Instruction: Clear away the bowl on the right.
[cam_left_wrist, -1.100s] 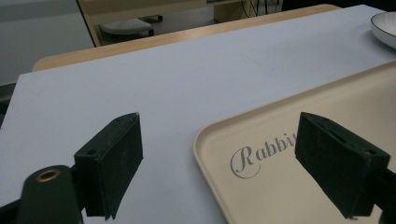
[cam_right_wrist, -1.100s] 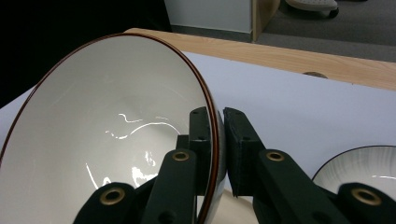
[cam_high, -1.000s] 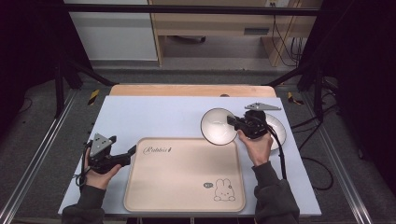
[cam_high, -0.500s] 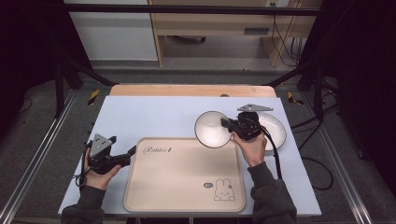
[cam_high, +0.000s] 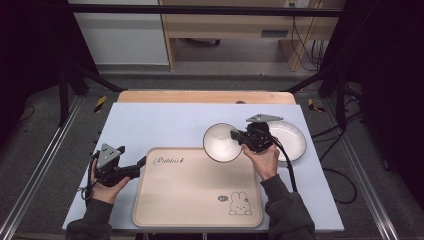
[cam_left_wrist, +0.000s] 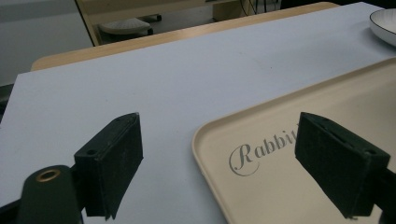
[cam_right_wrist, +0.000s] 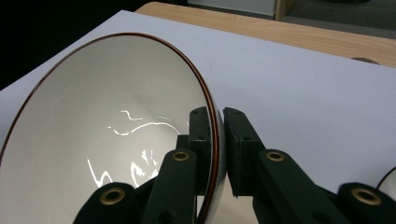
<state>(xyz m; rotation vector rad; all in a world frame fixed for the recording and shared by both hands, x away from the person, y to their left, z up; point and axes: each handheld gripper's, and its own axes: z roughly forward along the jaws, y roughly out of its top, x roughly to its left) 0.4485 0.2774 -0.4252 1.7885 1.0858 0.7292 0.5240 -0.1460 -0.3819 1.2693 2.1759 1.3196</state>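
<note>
We see the right gripper (cam_high: 236, 136) clamped on the rim of a glossy white bowl (cam_high: 221, 143), one pad inside the wall, one outside; the bowl hangs tilted over the far edge of the beige tray (cam_high: 190, 200). The left gripper (cam_left_wrist: 219, 163) stands wide apart, holding nothing, straddling the tray's rounded corner. A white plate (cam_high: 292, 140) lies just behind the right gripper.

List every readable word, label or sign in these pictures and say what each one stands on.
"Rabbit": grey script at one corner of the beige tray; in the left gripper view the right jaw cuts off its end.
A small dark speech bubble beside the rabbit drawing on the tray: too small to read.
Nothing readable on the bowl or the plate.
</note>
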